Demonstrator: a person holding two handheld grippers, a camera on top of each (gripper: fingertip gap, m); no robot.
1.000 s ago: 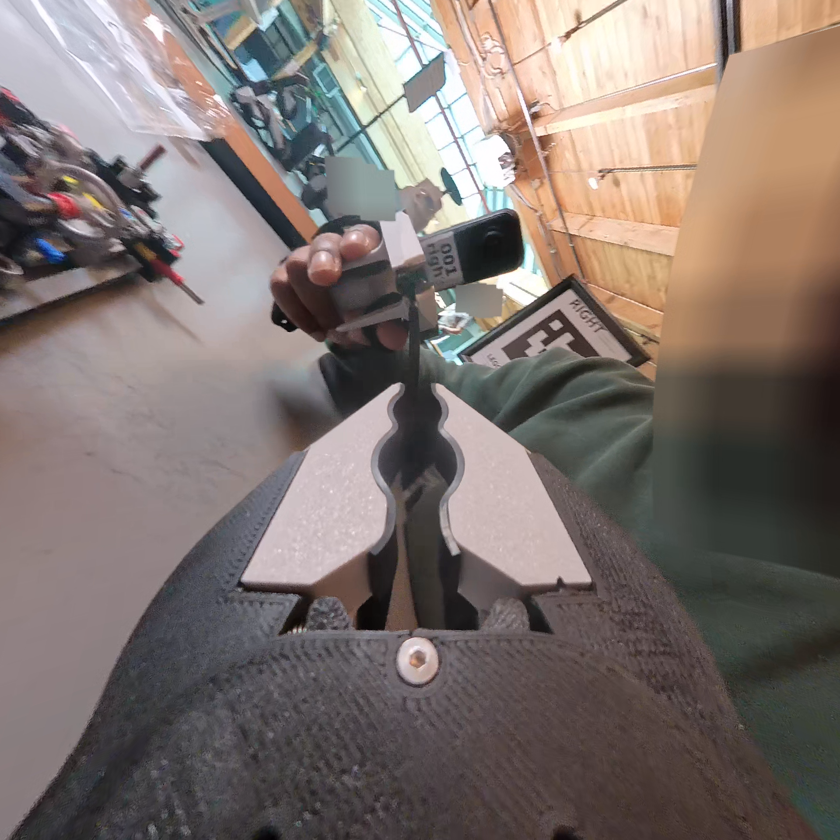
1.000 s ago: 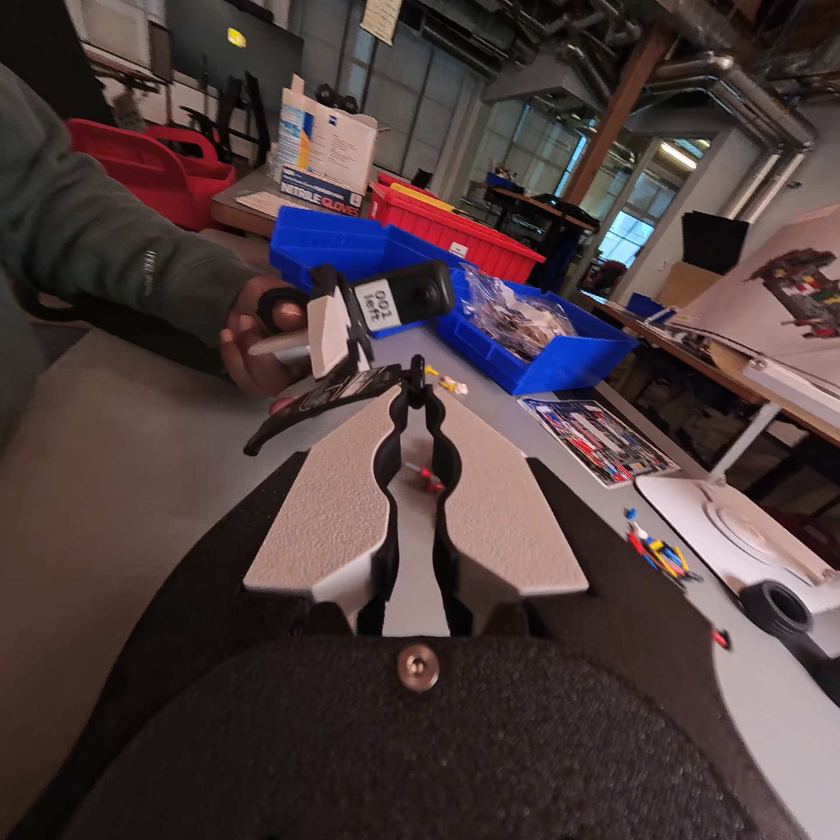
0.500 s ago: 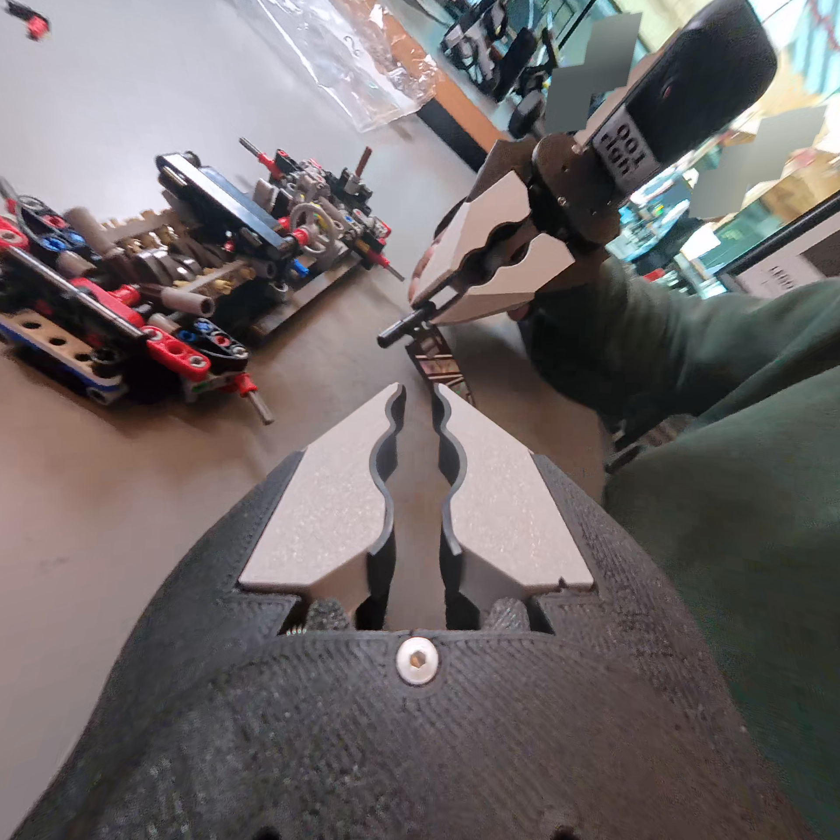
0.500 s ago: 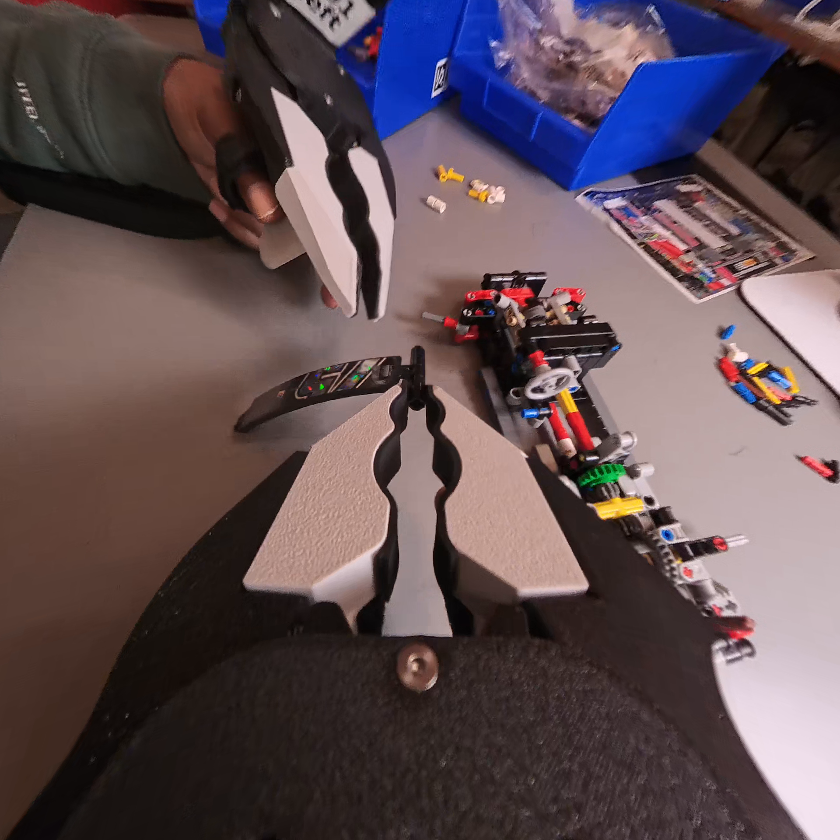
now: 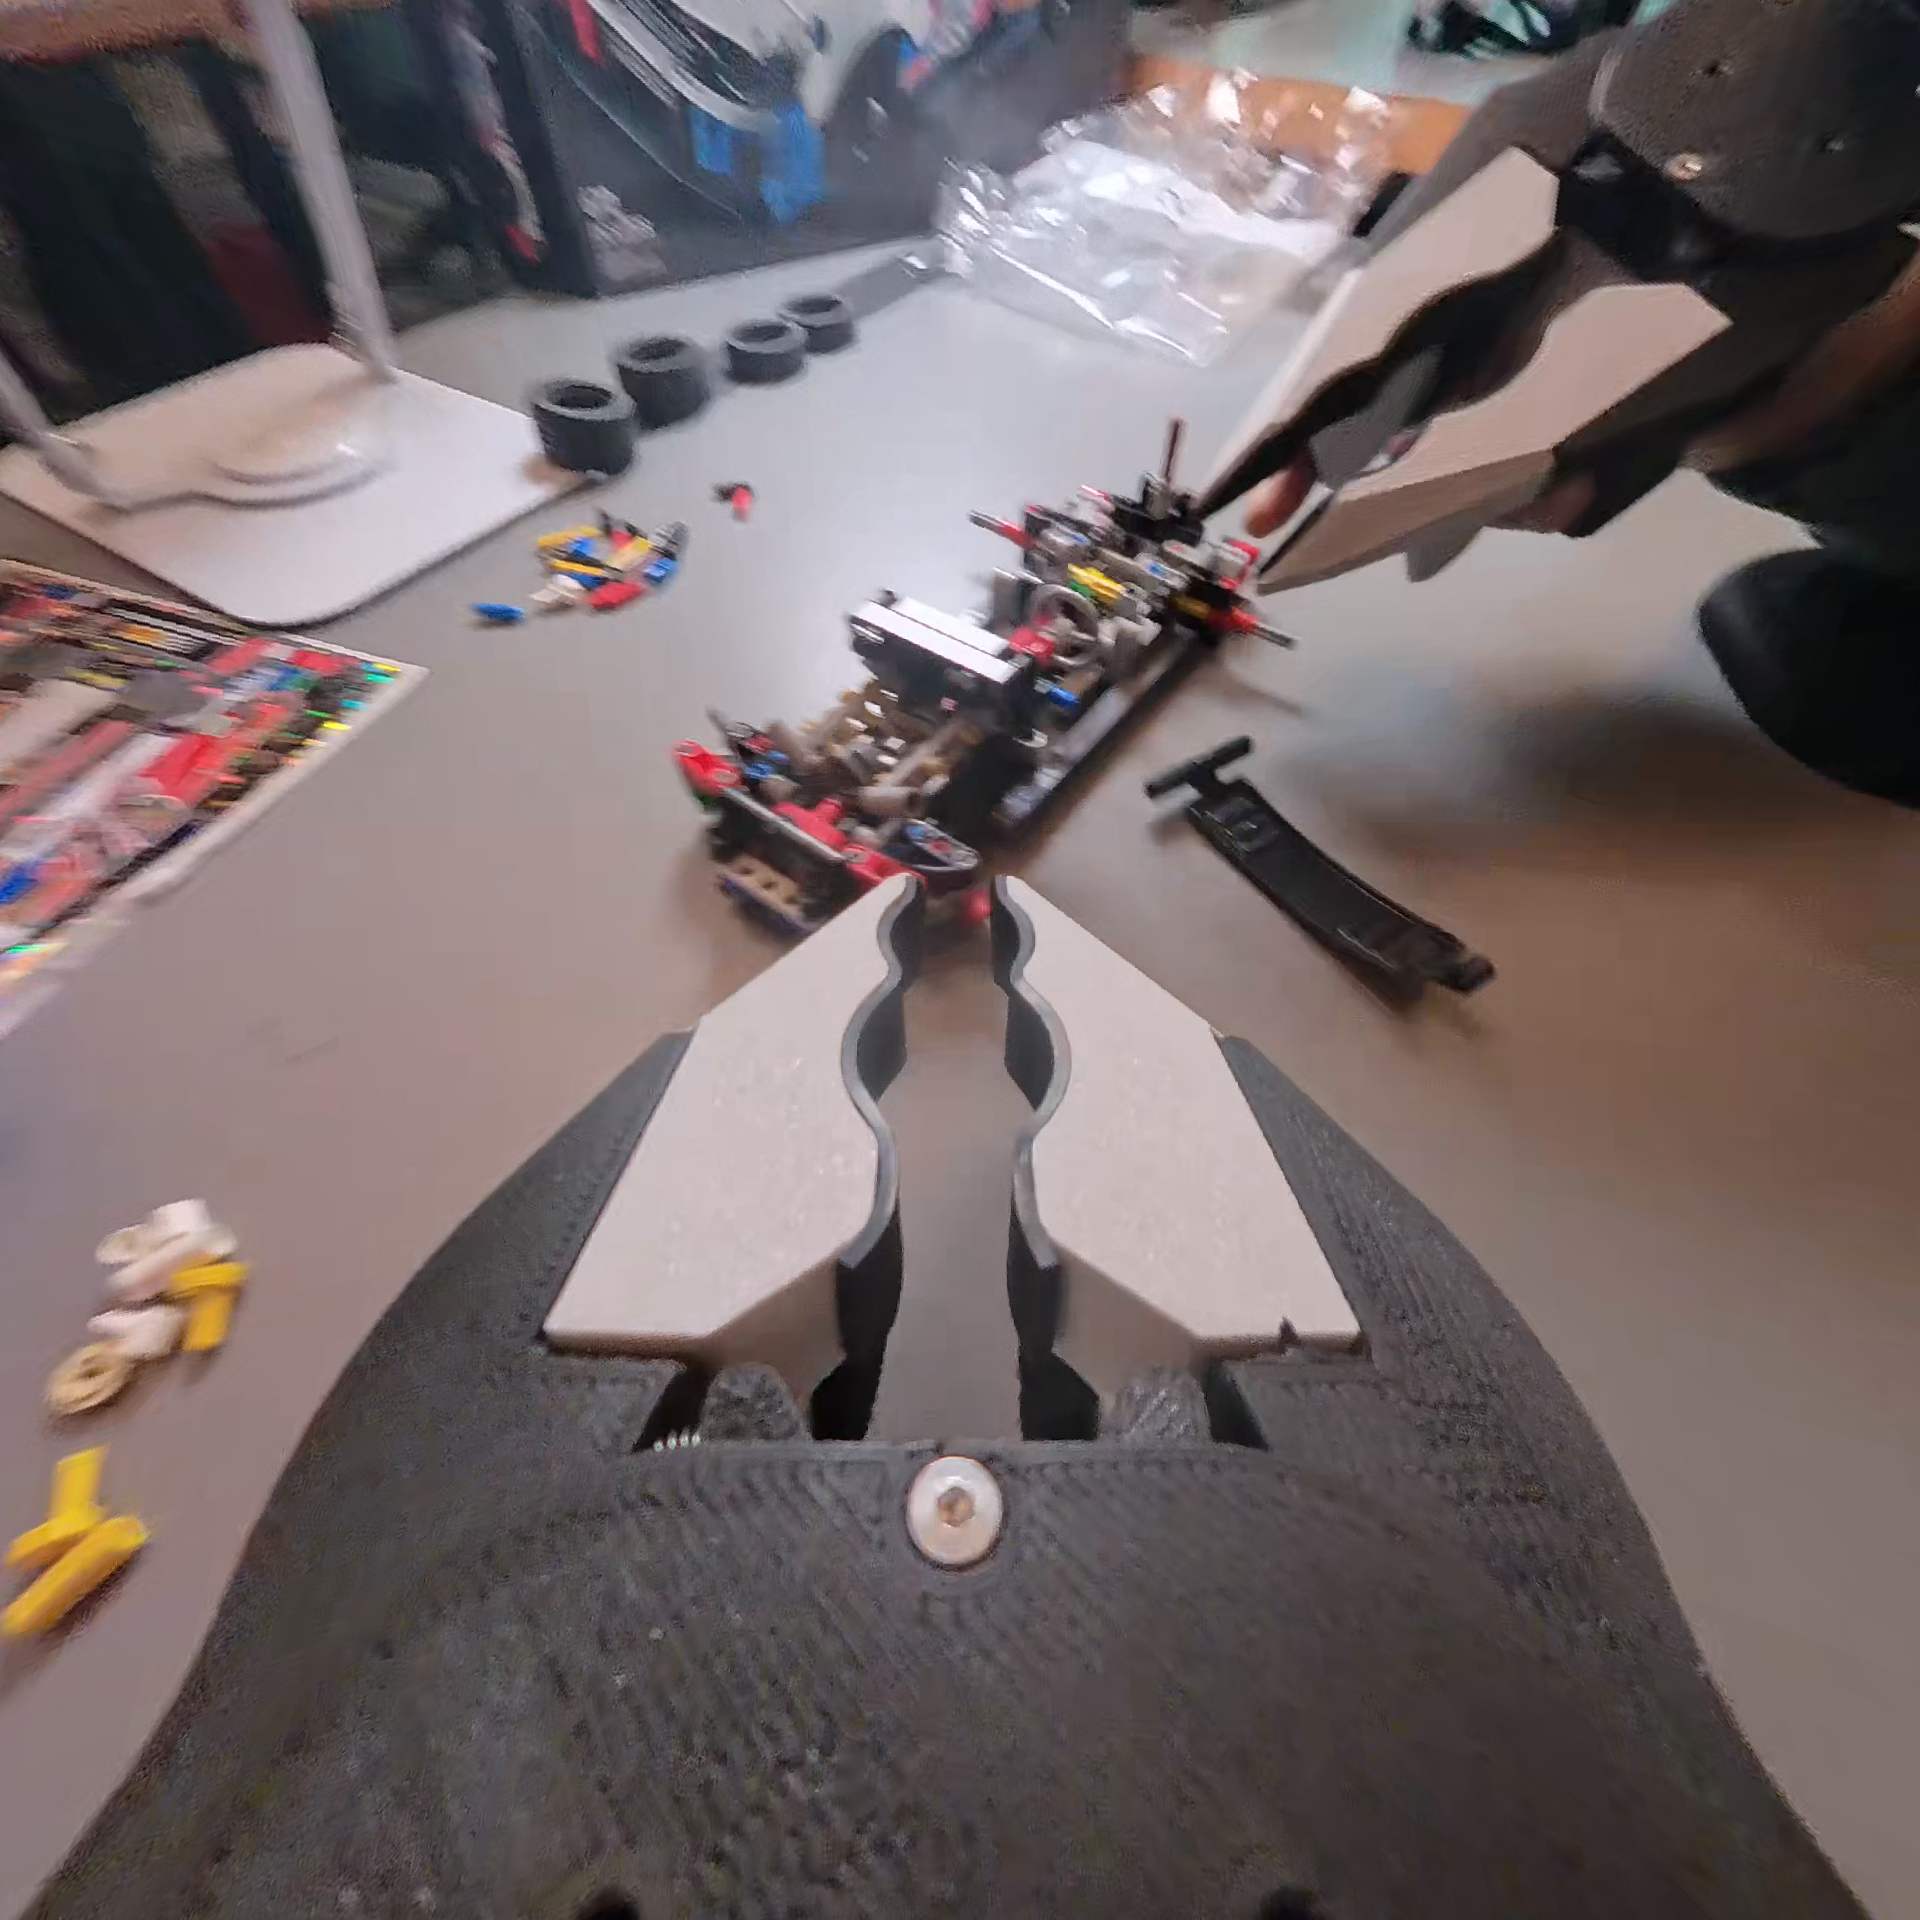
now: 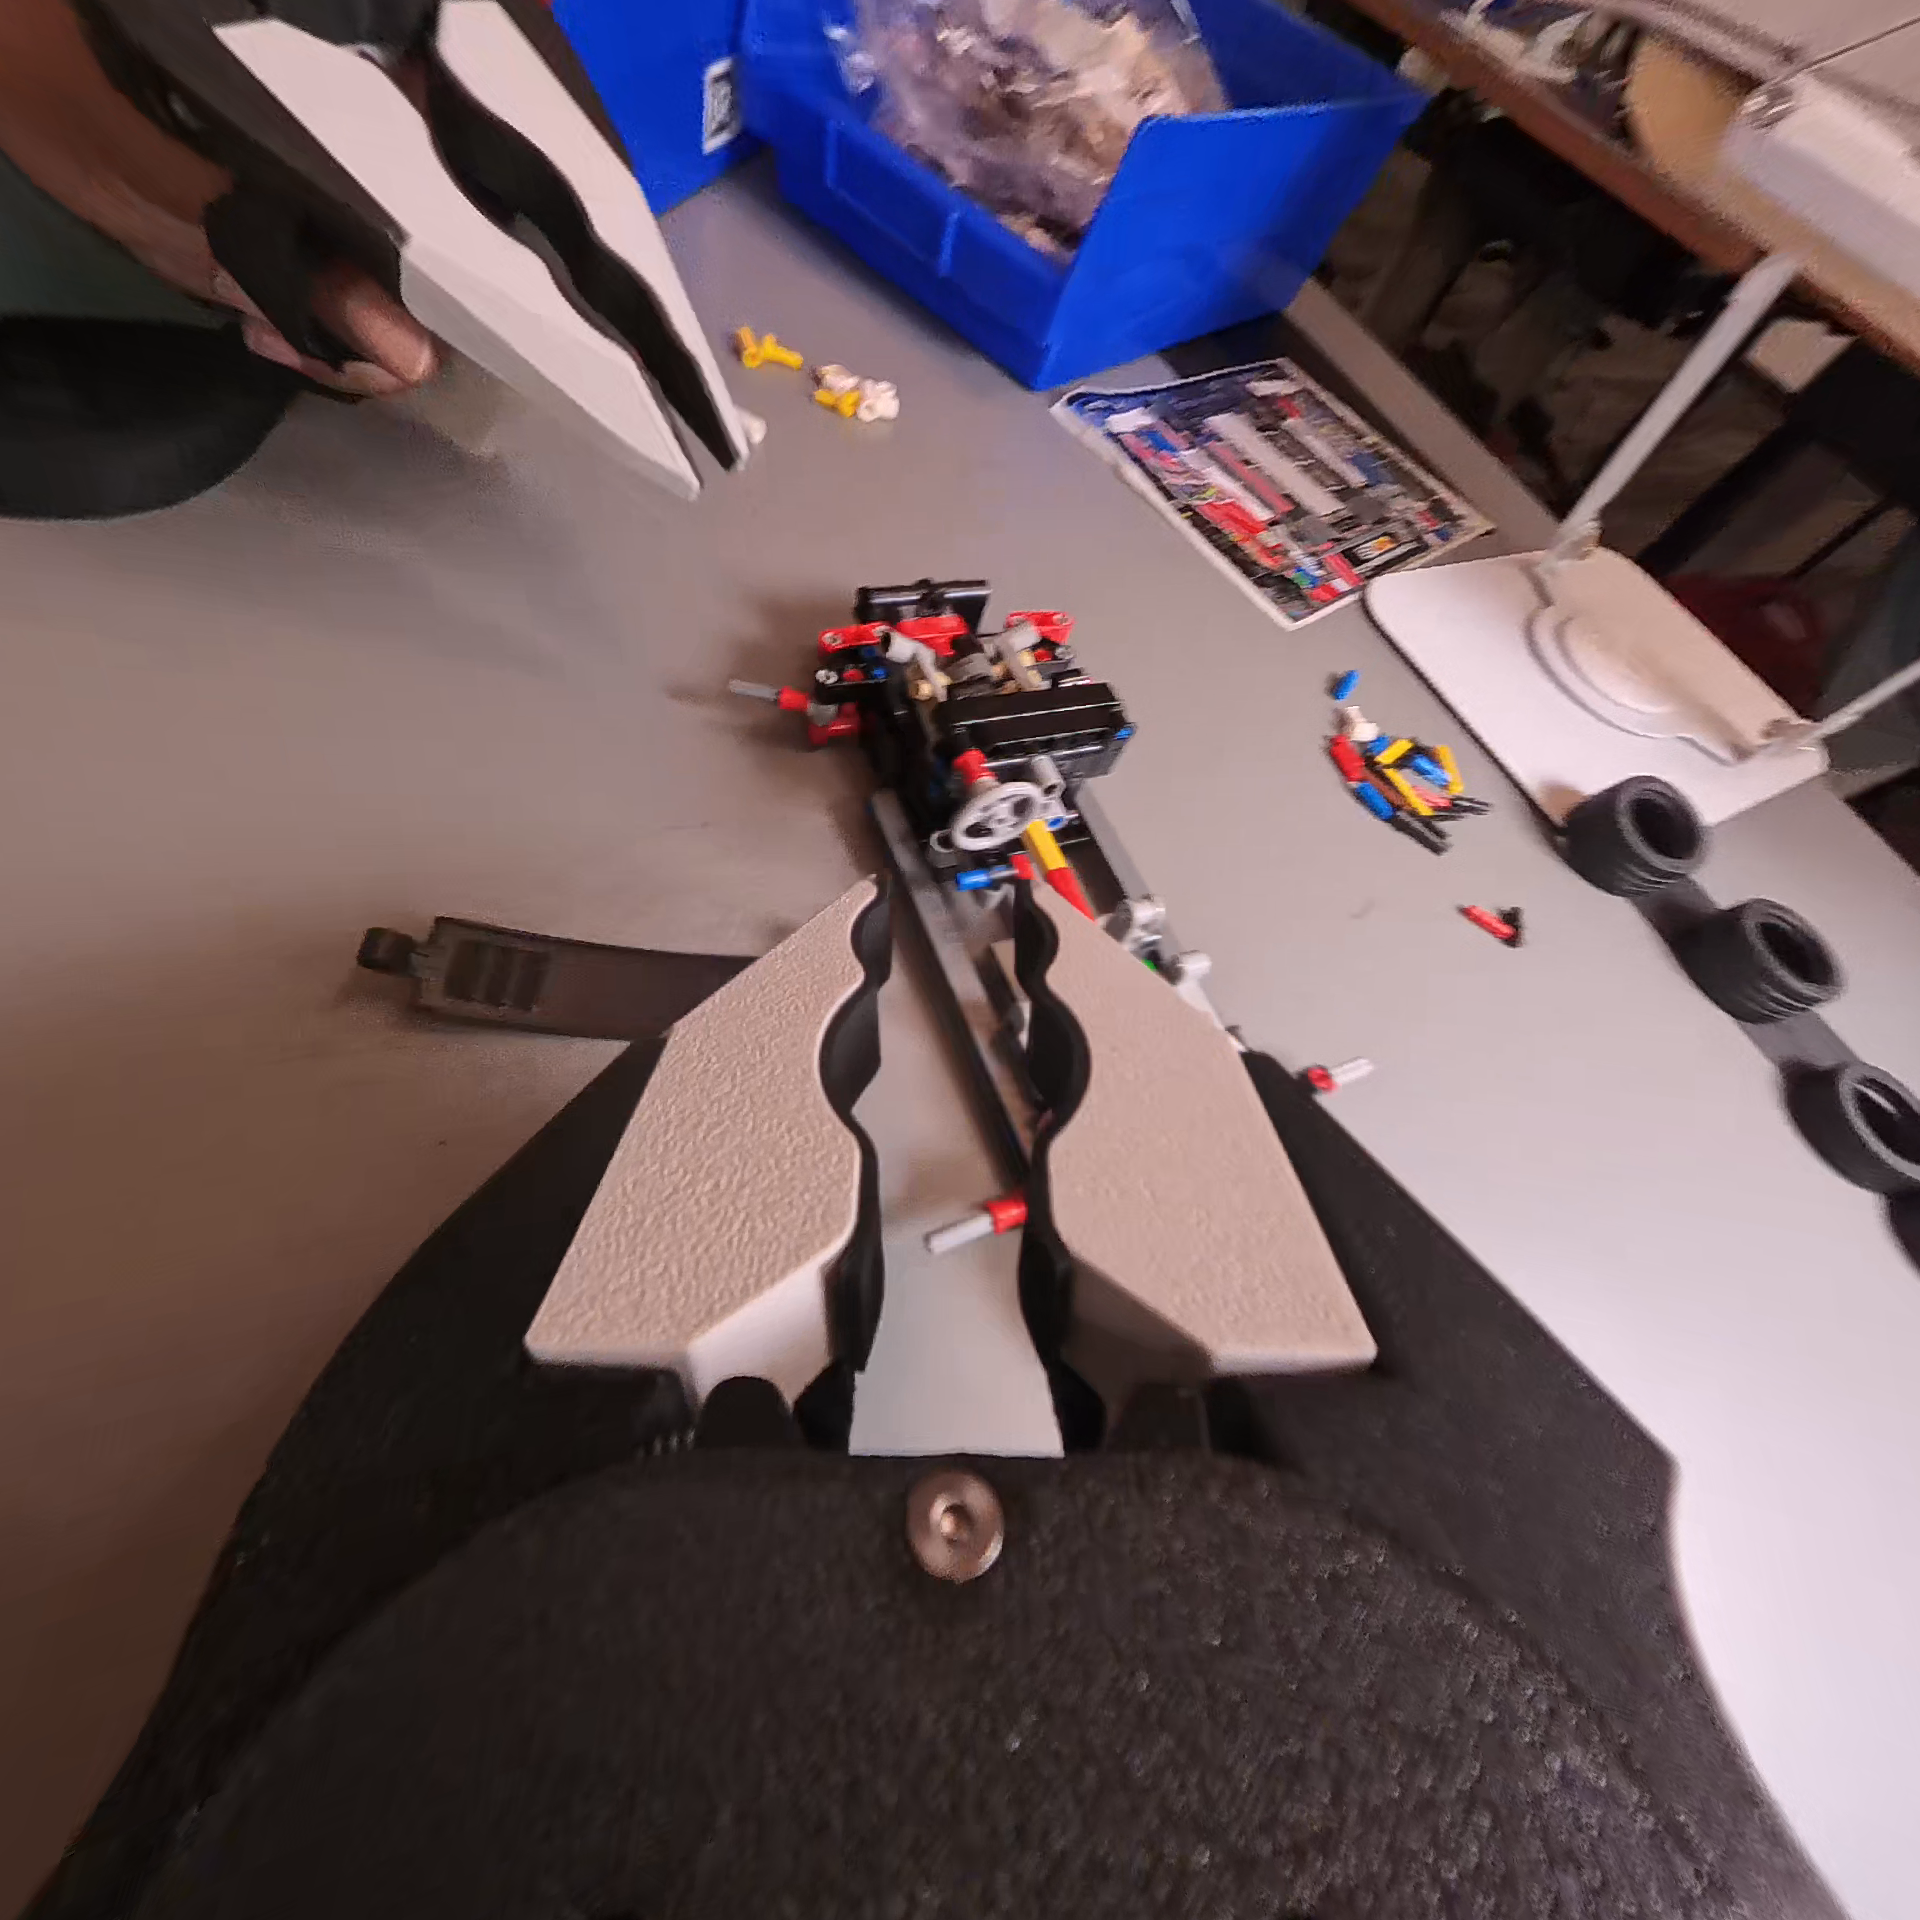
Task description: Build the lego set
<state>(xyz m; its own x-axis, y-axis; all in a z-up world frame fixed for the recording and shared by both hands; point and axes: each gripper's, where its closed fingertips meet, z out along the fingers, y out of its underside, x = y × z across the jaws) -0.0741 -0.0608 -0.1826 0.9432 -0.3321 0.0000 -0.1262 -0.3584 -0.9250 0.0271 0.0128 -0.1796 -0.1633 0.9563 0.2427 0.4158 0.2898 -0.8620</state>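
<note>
Left gripper (image 5: 948,902) jaws parted, empty; right gripper (image 6: 954,906) likewise, over Lego chassis (image 6: 977,727). Curved black panel (image 5: 1320,873) on tabletop (image 5: 1558,1195) (blue bin (image 6: 1091,197) only in right view).

Left claw (image 5: 951,909): jaws slightly parted, nothing between them, angled down toward the tabletop (image 5: 416,987). Right claw (image 6: 951,914): jaws parted, empty, also pointing downward. Each claw is held in a hand; left hand (image 6: 312,301) wraps the grip, fingers curled.
</note>
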